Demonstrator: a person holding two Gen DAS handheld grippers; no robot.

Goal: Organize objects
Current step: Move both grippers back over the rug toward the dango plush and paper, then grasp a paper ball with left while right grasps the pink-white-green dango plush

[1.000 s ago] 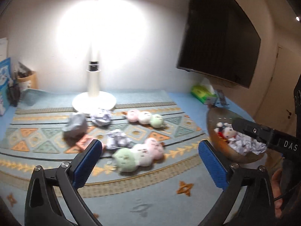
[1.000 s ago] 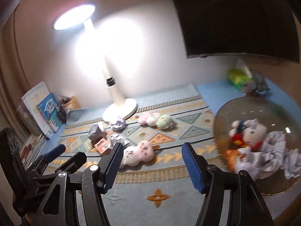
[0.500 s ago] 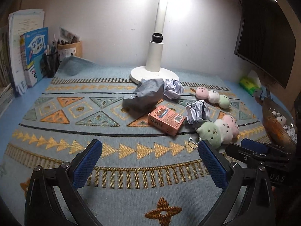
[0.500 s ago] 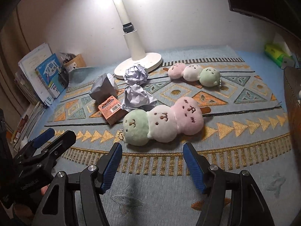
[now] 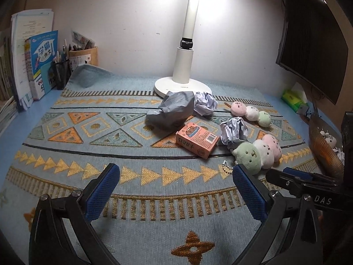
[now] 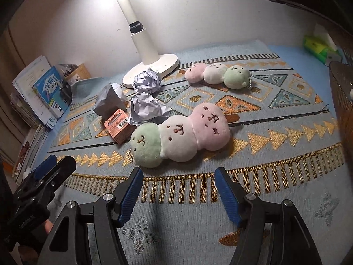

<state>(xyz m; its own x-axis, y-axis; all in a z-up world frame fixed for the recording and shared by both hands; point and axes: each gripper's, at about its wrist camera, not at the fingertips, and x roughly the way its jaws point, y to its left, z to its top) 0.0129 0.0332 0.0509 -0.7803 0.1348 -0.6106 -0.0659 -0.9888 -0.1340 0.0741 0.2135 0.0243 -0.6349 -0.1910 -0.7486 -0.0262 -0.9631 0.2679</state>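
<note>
A large three-ball plush (image 6: 178,137) in green, white and pink lies on the patterned mat, just beyond my right gripper (image 6: 179,195), which is open and holds nothing. In the left wrist view the same plush (image 5: 258,152) lies at the right, with the right gripper (image 5: 297,176) beside it. My left gripper (image 5: 176,190) is open over bare mat; the right wrist view shows it at the lower left (image 6: 50,165). An orange box (image 5: 197,140), two crumpled paper balls (image 5: 233,130) (image 5: 205,103), a grey crumpled sheet (image 5: 174,110) and a smaller plush (image 5: 251,112) lie behind.
A brown bowl (image 5: 324,152) at the right edge holds a small toy and crumpled paper. A white lamp base (image 5: 183,86) stands at the back. Books (image 5: 42,66) and a pen holder (image 5: 59,72) line the left. A green tissue pack (image 5: 294,99) sits under the monitor (image 5: 313,39).
Both grippers have dropped and tipped down toward the mat; the left view swung left, away from the bowl. The right gripper came close to the large plush. Nothing has shifted over the last half second.
</note>
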